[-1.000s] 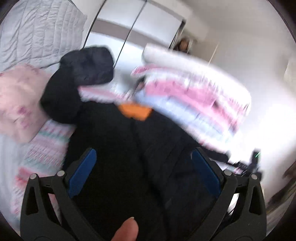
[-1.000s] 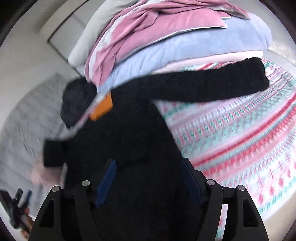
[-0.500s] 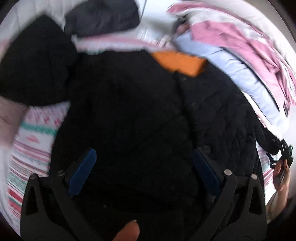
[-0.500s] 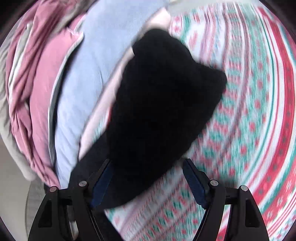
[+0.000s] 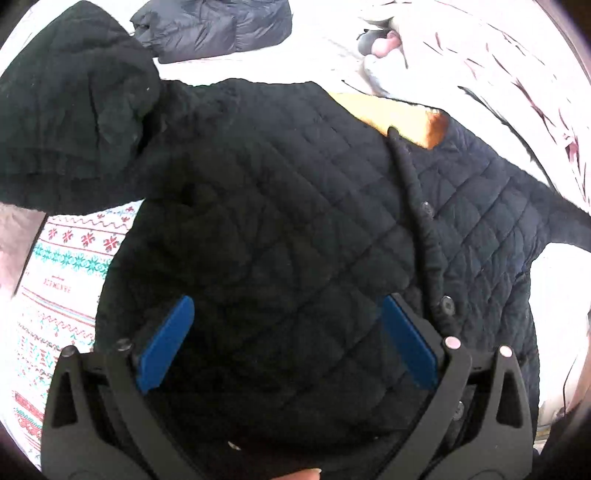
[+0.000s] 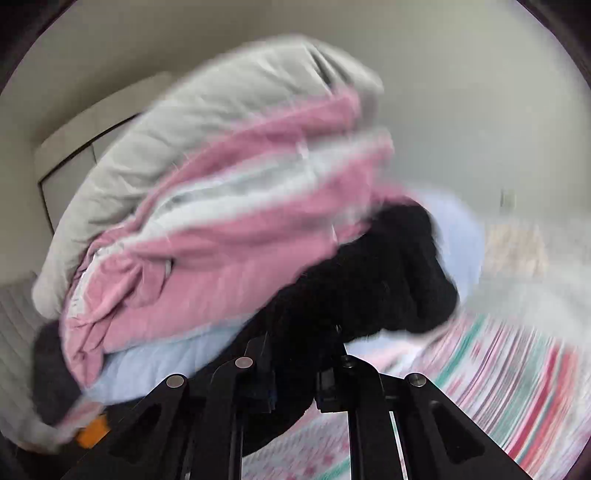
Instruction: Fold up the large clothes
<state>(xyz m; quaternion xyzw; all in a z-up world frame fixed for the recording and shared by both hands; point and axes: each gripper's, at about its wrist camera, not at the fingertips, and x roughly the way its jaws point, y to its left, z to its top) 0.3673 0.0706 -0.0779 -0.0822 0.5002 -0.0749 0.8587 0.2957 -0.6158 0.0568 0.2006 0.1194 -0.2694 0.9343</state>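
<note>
A bed covered by a patterned blanket of red, teal and white bands fills the scene, and on it a large stack of folded bedding, grey on top, pink and white below and pale blue at the base, stands at the far side. The black quilted jacket lies spread flat on the blanket, front up, its buttoned placket running down the right of the left wrist view and its orange collar lining showing at the top. One sleeve is bent up at the upper left; beyond it lies a second dark puffy garment. The other sleeve is lifted off the bed against the bedding stack, blurred in the right wrist view. The right gripper has its jaws clamped tight on that sleeve, the black cloth bunched between them. The left gripper hovers over the jacket's lower body with its blue pads spread wide, nothing pinched between them. A fingertip shows at the bottom edge.
</note>
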